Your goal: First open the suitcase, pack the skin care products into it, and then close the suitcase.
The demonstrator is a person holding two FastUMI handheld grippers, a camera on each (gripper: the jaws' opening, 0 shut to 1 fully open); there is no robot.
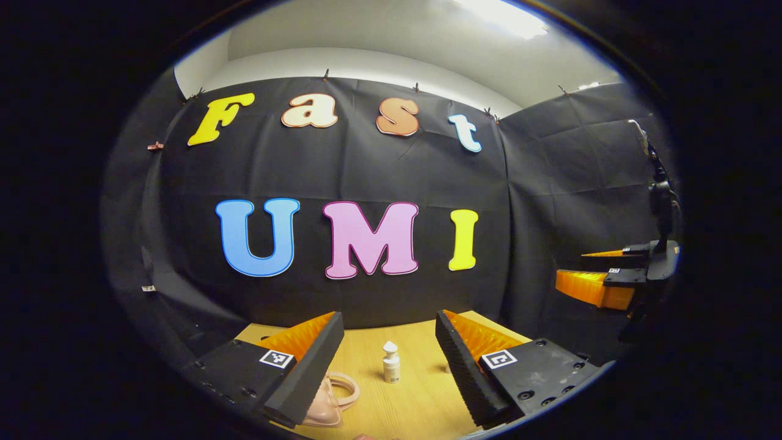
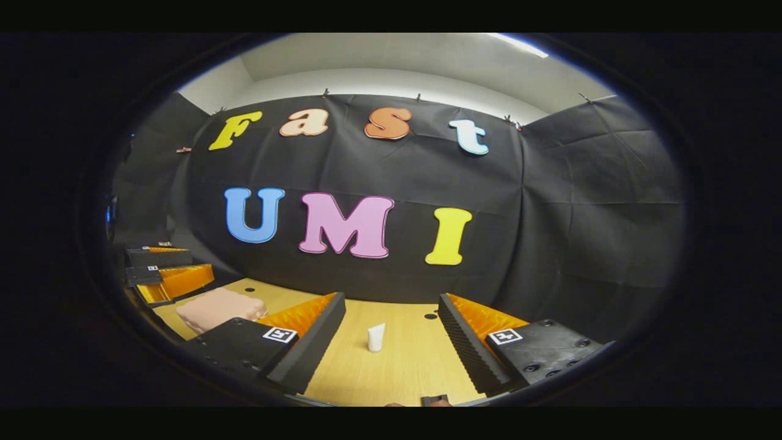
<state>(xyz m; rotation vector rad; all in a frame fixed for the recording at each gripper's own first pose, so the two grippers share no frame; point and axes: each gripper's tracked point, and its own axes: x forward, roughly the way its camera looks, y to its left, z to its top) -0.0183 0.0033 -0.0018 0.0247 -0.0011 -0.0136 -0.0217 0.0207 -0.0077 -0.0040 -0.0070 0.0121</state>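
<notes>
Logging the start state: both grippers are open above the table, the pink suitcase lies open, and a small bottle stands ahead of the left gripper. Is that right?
One thing is off: the suitcase is closed, lid down, as the right gripper view shows. The rest holds: the left gripper and the right gripper are open above the table, and the bottle stands ahead of the left one.

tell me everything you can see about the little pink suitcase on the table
The suitcase is small, pale pink and looks like hard plastic, with a ribbed, rounded shell. It lies flat on the wooden table and looks closed. In the left gripper view its looped carry handle sticks out at one end, beside the left gripper's finger. In the right gripper view it sits at the table's left, near the left gripper. Neither gripper appears to touch it; both hang open above the table.
</notes>
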